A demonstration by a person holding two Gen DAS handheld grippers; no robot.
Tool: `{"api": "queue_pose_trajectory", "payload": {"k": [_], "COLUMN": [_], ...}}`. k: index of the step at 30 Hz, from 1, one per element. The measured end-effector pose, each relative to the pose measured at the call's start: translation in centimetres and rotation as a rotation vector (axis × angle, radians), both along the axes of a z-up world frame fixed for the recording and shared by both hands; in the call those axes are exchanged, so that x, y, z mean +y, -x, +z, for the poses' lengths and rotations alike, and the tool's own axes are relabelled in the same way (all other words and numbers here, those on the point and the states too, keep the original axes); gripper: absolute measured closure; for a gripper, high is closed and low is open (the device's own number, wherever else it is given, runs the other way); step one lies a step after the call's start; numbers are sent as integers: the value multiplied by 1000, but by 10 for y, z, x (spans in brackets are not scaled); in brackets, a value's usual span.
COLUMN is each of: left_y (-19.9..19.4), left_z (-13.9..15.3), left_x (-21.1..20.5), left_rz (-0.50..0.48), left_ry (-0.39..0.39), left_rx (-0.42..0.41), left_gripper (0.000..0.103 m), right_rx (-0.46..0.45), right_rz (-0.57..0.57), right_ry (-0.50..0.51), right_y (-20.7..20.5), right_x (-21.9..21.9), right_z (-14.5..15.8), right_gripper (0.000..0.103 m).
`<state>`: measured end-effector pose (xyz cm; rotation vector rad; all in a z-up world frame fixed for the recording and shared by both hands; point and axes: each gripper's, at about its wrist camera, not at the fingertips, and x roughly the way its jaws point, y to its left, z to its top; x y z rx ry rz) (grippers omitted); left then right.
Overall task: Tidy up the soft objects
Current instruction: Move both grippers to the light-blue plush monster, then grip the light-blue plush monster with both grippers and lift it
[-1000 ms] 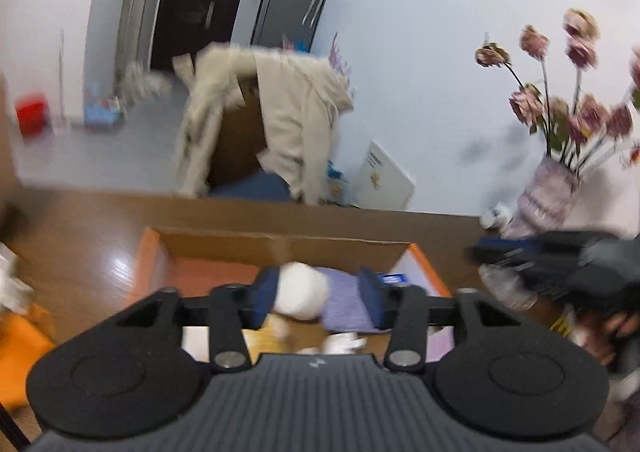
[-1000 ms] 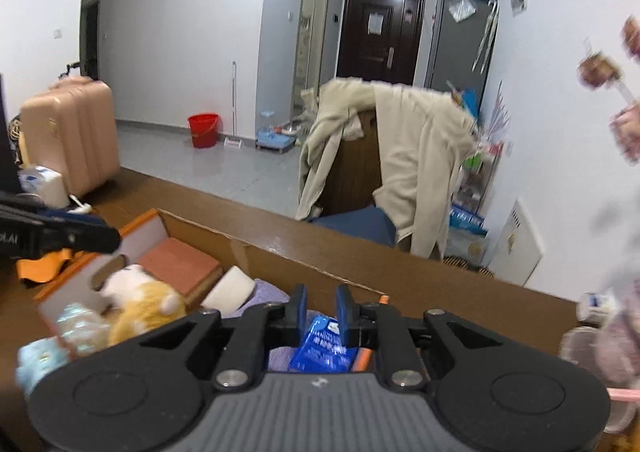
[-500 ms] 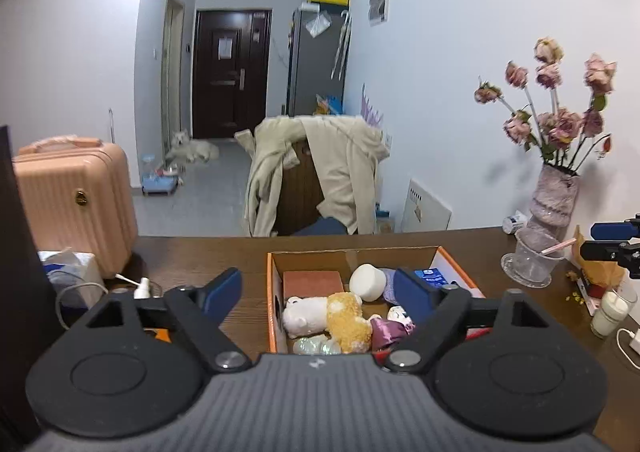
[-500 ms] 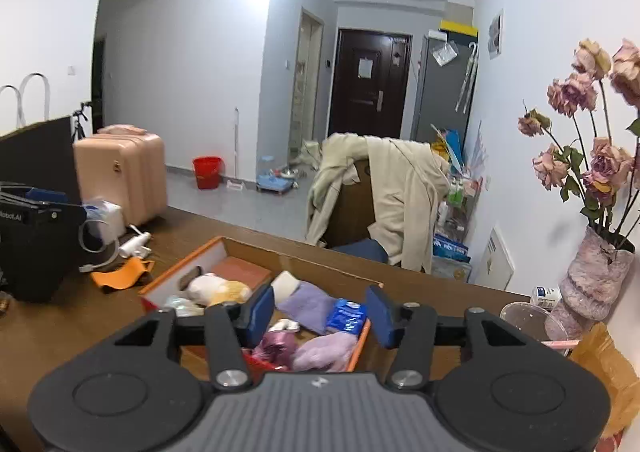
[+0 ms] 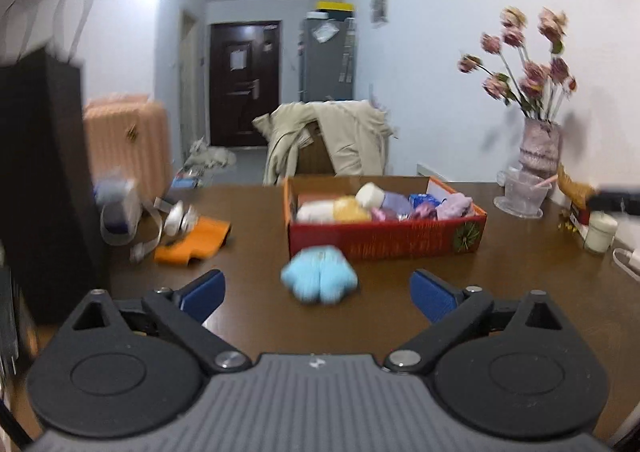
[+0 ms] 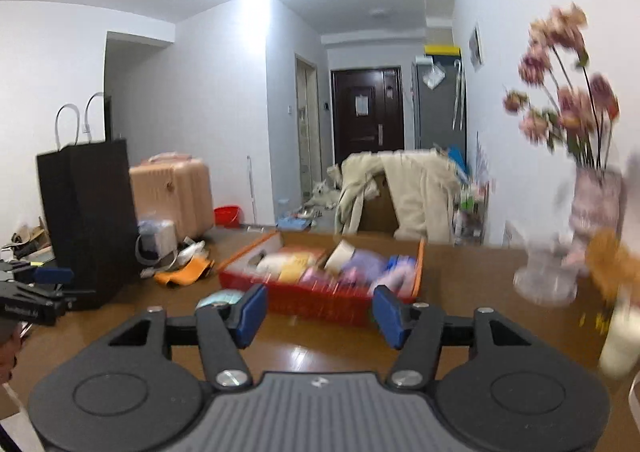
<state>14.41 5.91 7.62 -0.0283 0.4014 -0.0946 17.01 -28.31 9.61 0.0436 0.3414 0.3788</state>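
Dark brown wood, the table (image 5: 520, 292) runs wide, with its left edge crowded by a tall black paper bag (image 5: 44, 180) and, just right of that, a loose heap of cables and an orange cloth (image 5: 196, 240). Bare tabletop lies between that clutter and the red cardboard box (image 5: 384, 240), which sits near the table's far edge and leaves open wood in front of it and to its right as far as the glass dish and the flower vase (image 5: 540, 148). The box is packed with soft things in white, yellow, lilac and blue, blurred by motion. One pale blue plush toy (image 5: 319, 279) lies alone on the table just in front of the box's left corner, apart from it, rounded and lobed. The left gripper (image 5: 318, 292) hangs level above the near tabletop, its blue-padded jaws spread wide with the toy between and beyond them, untouched. The right gripper (image 6: 318, 310) also sits level and low, jaws parted and holding nothing, aimed at the box, the toy peeking past its left finger.
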Motion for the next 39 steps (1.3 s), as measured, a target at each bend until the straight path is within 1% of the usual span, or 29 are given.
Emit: {"api": "queue_pose_trajectory", "payload": {"k": [2, 3, 4, 6, 9, 11, 14, 17, 19, 21, 23, 25, 27, 29, 30, 31, 32, 33, 34, 35, 37, 39], "left_y": [10, 12, 11, 5, -8, -23, -51, -94, -126, -151, -172, -192, -206, -218, -222, -224, -225, -225, -225, -224, -222, -223], "left_z": [-13, -19, -23, -26, -28, -32, -40, -52, -62, -69, -75, -81, -85, -92, -97, -102, -105, -107, -109, -110, -110, -111], "left_x": [5, 6, 7, 7, 8, 10, 14, 23, 28, 33, 37, 44, 50, 58, 63, 69, 74, 78, 82, 83, 84, 85], "left_rz": [1, 1, 1, -1, -10, -14, -19, -8, 13, 4, -20, -48, -64, -96, -109, -120, -129, -139, -145, -144, -135, -138], "left_ry": [37, 39, 33, 19, 43, 64, 83, 114, 122, 133, 156, 194, 225, 285, 330, 384, 427, 467, 499, 506, 495, 502], "left_rx": [20, 35, 47, 62, 65, 79, 111, 150, 209, 238, 262, 292, 308, 340, 360, 367, 376, 386, 392, 388, 374, 375], "left_gripper": [0, 0, 0, 0, 0, 0, 0, 1, 8, 18, 25, 31, 42, 47, 56, 60, 70, 77, 77, 78, 79, 79], "right_rx": [28, 42, 63, 91, 106, 124, 154, 178, 191, 201, 223, 250, 278, 305, 317, 331, 345, 358, 372, 387, 405, 425], "right_rz": [-5, -2, 5, 24, 39, 46, 68, 94, 109, 121, 131, 149, 166, 188, 199, 210, 219, 225, 229, 232, 243, 248], "right_ry": [-16, -19, -23, 6, 5, -11, 6, 13, 18, 21, 14, -1, -21, -46, -58, -71, -85, -92, -98, -107, -160, -194], "right_y": [17, 23, 25, 23, 16, 5, -18, -49, -74, -98, -127, -153, -176, -198, -207, -215, -224, -230, -236, -240, -246, -248], "right_x": [4, 7, 10, 19, 29, 36, 51, 67, 80, 94, 111, 125, 139, 154, 161, 168, 175, 180, 186, 189, 190, 187], "right_z": [-17, -25, -30, -36, -39, -43, -48, -51, -54, -57, -63, -70, -78, -87, -91, -96, -102, -107, -112, -118, -125, -129], "right_gripper": [43, 43, 42, 42, 42, 42, 42, 42, 43, 43, 43, 43, 44, 45, 49, 53, 54, 57, 62, 64, 66, 66]}}
